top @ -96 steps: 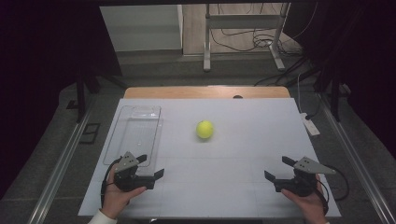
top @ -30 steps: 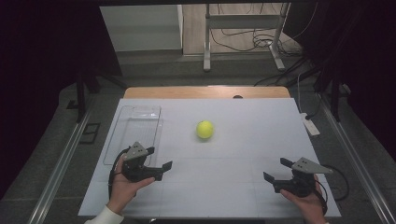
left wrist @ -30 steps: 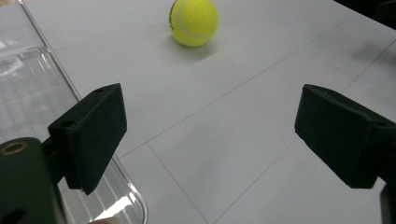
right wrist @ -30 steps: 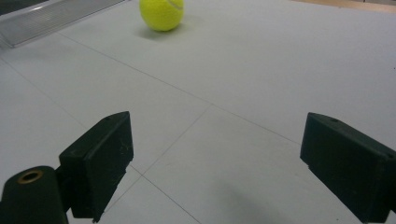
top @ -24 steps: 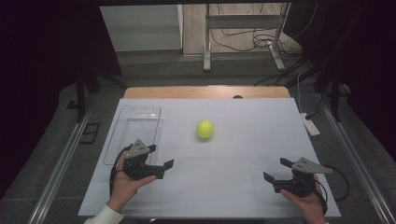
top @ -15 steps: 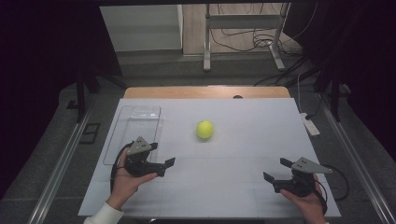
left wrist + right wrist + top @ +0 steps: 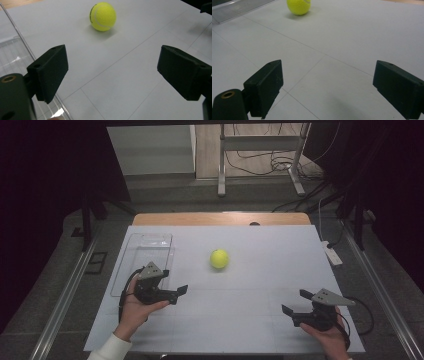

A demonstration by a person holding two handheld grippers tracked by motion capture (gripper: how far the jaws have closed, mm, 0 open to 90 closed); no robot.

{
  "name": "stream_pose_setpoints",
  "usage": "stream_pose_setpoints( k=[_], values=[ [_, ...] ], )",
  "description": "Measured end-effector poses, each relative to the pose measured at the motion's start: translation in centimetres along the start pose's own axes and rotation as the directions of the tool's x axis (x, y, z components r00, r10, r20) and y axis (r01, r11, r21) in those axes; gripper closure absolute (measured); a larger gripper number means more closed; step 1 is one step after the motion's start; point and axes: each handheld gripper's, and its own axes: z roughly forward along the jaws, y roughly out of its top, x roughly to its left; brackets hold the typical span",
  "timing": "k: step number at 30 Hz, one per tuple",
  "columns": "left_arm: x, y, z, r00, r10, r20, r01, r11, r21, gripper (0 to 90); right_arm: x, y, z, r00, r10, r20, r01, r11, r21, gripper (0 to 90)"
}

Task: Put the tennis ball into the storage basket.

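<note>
- Plainly, the ball sits free on the white sheet mid-table, touching nothing, just right of the clear tray.
- Left gripper is aimed at the ball from the tray's near end; jaws stand wide apart with nothing between them. In the left gripper view the ball lies ahead, a little left of the gap's centre, well apart from the pads. Reads as a lined-up approach, jaws spread to clear the ball's width.
- Right gripper rests low at the near right of the sheet, jaws likewise spread and empty, also pointing at the ball from far off. Likely parked out of the way.
- Tray is empty and next to the ball, probably the drop spot.
</note>
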Motion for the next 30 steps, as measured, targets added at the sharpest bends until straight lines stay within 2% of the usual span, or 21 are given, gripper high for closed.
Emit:
stream_pose_setpoints(
  k=[10,20,30],
  values=[
    [-0.1,0.9,0.8,0.9998,0.016,0.010,-0.017,0.9997,0.019,11.4,-0.1,-0.1,0.1,1.0000,-0.001,0.002,0.001,1.000,0.002,9.9],
    [0.3,1.3,1.4,0.9997,0.016,0.020,-0.017,0.9994,0.032,11.4,-0.1,-0.1,0.2,1.0000,-0.002,-0.002,0.002,1.000,0.008,9.9],
    [0.1,2.0,2.4,0.9981,0.044,0.044,-0.046,0.9978,0.048,11.1,-0.1,-0.1,0.2,1.0000,0.002,-0.005,-0.002,1.000,0.009,9.9]
  ],
)
